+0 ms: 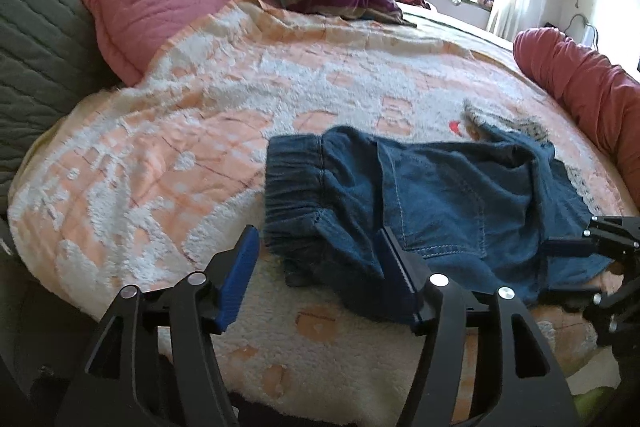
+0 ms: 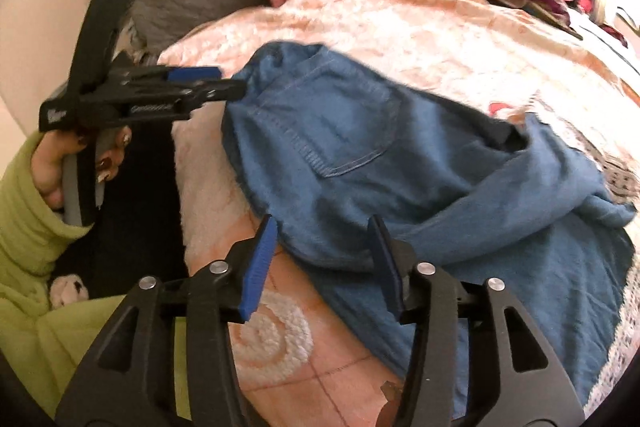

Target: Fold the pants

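Pants (image 1: 432,203) lie rumpled on the peach-and-white blanket (image 1: 192,131), waistband toward the pink pillow (image 1: 136,11).

We hold our left gripper (image 1: 316,259) just over the waistband corner, jaws spread wide with the denim edge between them. Our right gripper (image 2: 324,251) sits low at the seat of the pants, jaws likewise parted around a fold. A red bolster (image 1: 592,95) lies along the far side of the blanket, near the pants.
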Tool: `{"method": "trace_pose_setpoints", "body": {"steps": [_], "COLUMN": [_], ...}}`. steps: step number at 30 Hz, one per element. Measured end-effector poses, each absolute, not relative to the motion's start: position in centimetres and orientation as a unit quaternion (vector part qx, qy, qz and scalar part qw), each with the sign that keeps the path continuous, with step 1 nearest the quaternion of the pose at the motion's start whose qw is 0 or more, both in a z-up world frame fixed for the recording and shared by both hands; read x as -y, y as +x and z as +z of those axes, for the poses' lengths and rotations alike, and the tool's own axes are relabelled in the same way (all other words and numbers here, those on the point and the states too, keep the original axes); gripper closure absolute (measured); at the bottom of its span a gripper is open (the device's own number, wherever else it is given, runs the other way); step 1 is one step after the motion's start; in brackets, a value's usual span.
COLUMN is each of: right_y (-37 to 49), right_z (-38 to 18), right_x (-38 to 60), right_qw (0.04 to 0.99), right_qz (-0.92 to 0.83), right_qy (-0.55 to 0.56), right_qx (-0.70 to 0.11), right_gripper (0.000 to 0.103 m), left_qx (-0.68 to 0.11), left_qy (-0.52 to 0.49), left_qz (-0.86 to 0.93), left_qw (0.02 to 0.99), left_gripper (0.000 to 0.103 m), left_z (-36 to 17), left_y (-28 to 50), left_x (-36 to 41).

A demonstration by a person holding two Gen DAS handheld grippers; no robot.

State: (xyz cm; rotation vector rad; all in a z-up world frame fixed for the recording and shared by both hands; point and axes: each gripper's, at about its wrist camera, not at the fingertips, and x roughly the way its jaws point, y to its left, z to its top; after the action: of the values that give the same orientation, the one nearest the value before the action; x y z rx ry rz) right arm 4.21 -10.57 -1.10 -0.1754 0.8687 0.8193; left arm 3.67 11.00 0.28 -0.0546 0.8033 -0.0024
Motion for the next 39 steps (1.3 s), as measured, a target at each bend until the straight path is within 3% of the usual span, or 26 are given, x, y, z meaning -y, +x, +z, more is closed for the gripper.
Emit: {"method": "trace_pose_setpoints", "body": {"steps": [3, 7, 12, 23, 32, 35, 37, 39], "right_y": [4.6, 4.9, 6.9, 17.8, 23.8, 25.0, 26.4, 27.5], "right_z": [-0.5, 0.7, 2.2, 2.7, -1.3, -2.3, -3.2, -4.0], "right_x": [11.6, 13.4, 16.1, 18.1, 14.2, 12.7, 12.0, 11.7], "right_qw": [0.834, 0.851, 0.877, 0.891, 0.867, 0.861, 0.857, 0.855], "right_qz": [0.372, 0.35, 0.305, 0.222, 0.22, 0.219, 0.209, 0.195], "right_qy": [-0.075, -0.066, -0.055, -0.041, -0.079, -0.097, -0.103, -0.11], "right_qx": [-0.401, -0.385, -0.367, -0.393, -0.44, -0.449, -0.46, -0.468], "right_gripper": [0.059, 0.052, 0.041, 0.038, 0.038, 0.038, 0.038, 0.038], "left_qx": [-0.382, -0.364, -0.362, -0.402, -0.431, -0.433, -0.444, -0.454], "left_qy": [-0.033, -0.037, -0.044, -0.032, -0.046, -0.049, -0.05, -0.046], "left_qz": [0.006, 0.003, -0.04, -0.151, -0.203, -0.205, -0.228, -0.241], "left_qw": [0.923, 0.931, 0.93, 0.903, 0.878, 0.876, 0.865, 0.856], "left_gripper": [0.041, 0.032, 0.032, 0.032, 0.034, 0.054, 0.08, 0.085], "left_z": [1.2, 2.7, 3.1, 1.2, -1.1, -2.2, -3.1, -4.0], "left_y": [3.1, 2.2, 1.9, 3.5, 5.7, 6.8, 7.2, 7.2], "left_x": [-11.3, -10.8, -8.3, -0.4, 4.4, 5.0, 5.8, 6.5]}}
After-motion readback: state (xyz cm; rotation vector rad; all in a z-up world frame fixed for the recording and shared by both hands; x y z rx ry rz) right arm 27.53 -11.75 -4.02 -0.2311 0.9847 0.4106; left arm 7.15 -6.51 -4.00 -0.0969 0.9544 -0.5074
